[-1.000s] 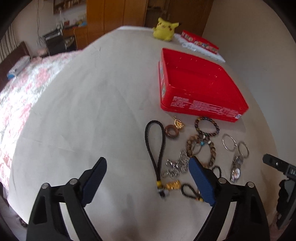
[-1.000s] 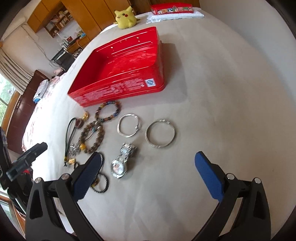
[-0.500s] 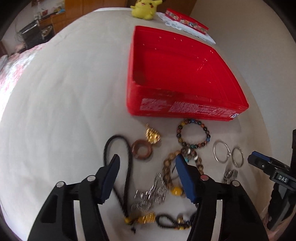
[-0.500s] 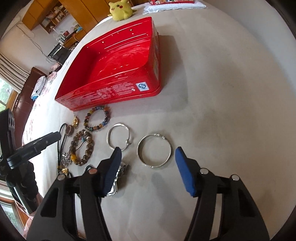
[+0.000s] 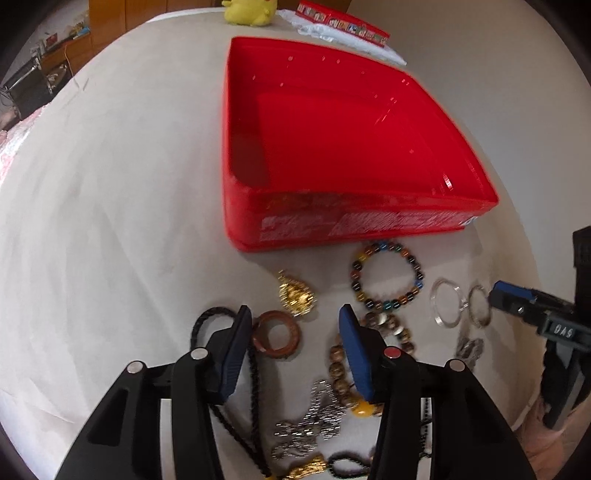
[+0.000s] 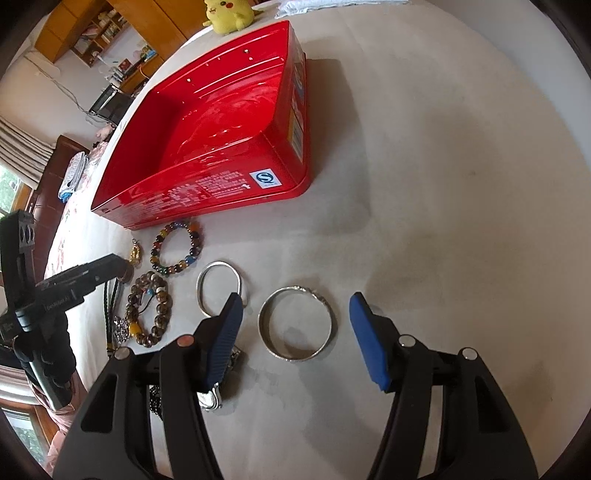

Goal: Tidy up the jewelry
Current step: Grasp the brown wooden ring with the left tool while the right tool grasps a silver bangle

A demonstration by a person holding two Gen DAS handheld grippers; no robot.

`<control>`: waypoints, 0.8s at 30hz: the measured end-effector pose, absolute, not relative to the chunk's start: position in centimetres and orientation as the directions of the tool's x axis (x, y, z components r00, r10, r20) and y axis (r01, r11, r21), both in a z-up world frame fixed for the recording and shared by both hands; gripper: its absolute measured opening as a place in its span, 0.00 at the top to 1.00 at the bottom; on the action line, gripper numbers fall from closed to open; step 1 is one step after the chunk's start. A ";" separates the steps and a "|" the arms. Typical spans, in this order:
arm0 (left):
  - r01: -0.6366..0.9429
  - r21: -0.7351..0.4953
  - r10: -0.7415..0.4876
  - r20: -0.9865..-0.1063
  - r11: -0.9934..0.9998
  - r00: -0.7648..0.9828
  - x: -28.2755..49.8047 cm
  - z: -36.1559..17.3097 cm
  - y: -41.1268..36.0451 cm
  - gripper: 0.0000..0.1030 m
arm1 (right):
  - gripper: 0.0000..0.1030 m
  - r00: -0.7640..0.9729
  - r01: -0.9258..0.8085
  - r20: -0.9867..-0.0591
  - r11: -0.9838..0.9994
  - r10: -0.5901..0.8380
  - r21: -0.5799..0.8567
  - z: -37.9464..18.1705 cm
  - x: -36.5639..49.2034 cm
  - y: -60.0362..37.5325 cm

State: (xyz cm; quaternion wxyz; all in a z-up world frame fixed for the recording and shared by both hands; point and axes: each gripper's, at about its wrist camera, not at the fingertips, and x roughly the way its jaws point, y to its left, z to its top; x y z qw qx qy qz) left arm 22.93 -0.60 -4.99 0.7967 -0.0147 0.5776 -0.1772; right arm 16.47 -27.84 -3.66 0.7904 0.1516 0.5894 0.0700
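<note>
An empty red tin (image 5: 354, 147) stands on the beige table, also in the right wrist view (image 6: 221, 147). Jewelry lies loose in front of it. My left gripper (image 5: 293, 325) is open, low over a brown ring pendant (image 5: 276, 334) on a black cord (image 5: 207, 321), with a gold charm (image 5: 297, 297) just ahead. A coloured bead bracelet (image 5: 388, 275) and a brown bead bracelet (image 5: 369, 354) lie to its right. My right gripper (image 6: 295, 325) is open around a silver bangle (image 6: 298, 323), with a second silver bangle (image 6: 219, 286) to the left.
A yellow plush toy (image 5: 249, 11) and a red box (image 5: 343, 22) on white cloth sit at the table's far end. A silver chain (image 5: 314, 417) and a dark bead strand (image 5: 347, 465) lie near my left gripper's base. A bed is at the left.
Both grippers have moved forward and down toward the jewelry. Both sets of jaws have narrowed. The left now straddles the brown ring pendant, the right the silver bangle.
</note>
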 end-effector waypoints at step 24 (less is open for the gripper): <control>0.329 -0.128 -0.225 -0.934 0.936 0.277 22.1 -6.5 -2.3 0.71 | 0.41 0.295 0.082 -0.919 0.952 0.259 0.295 -3.1 15.9 -28.3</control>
